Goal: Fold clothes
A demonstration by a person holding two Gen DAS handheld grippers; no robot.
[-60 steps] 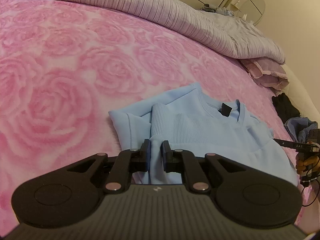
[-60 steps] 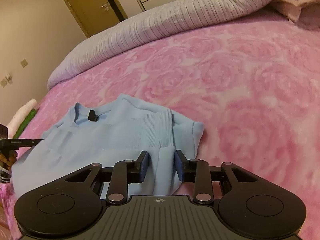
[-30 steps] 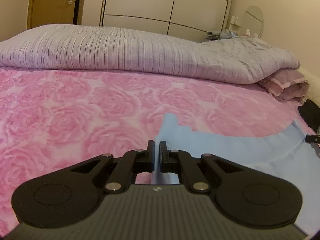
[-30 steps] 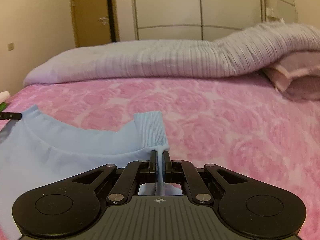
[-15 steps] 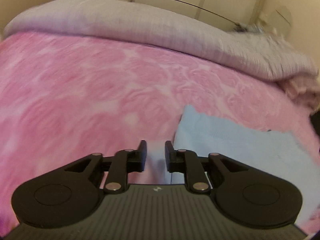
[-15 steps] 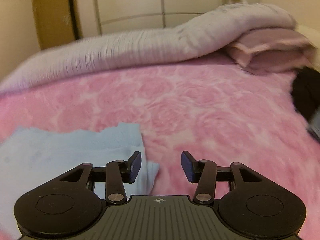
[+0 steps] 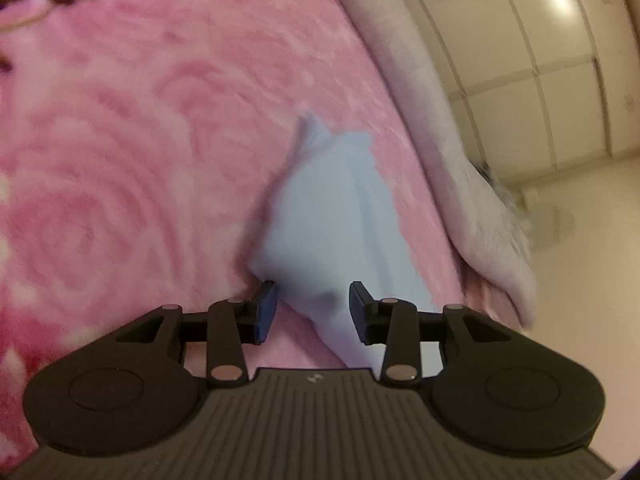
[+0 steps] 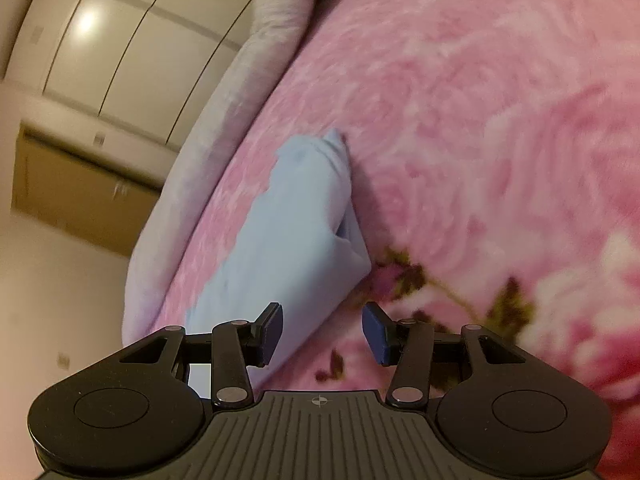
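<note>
**A:** Where's the garment from where you sit?

**B:** The light blue top (image 7: 336, 220) lies folded into a narrow bundle on the pink rose blanket (image 7: 120, 140), running away from me toward the rolled grey duvet (image 7: 460, 160) along the far edge of the bed. In my right wrist view the same top (image 8: 288, 232) shows an open flap along its right-hand edge, so the layers are not sitting flush there.

**A:** What worries you?

**B:** That flap. I judge that if I drag either tool across the bundle now, a finger could catch the loose layer and peel the fold open. The blanket is plush, so the cloth may cling to it and bunch instead of sliding. Both views are also tilted and blurred, so my read of the edges is rough.

**A:** And the grippers?

**B:** My left gripper (image 7: 312, 306) has its jaws opening, about halfway spread. The near end of the top lies between the fingers, but neither pad presses on it, so I'm holding nothing. My right gripper (image 8: 322, 332) stands spread wider, with its left finger (image 8: 270, 334) over the top's near edge and its right one above bare blanket. Whether that left finger brushes the cloth I can't tell.
</note>
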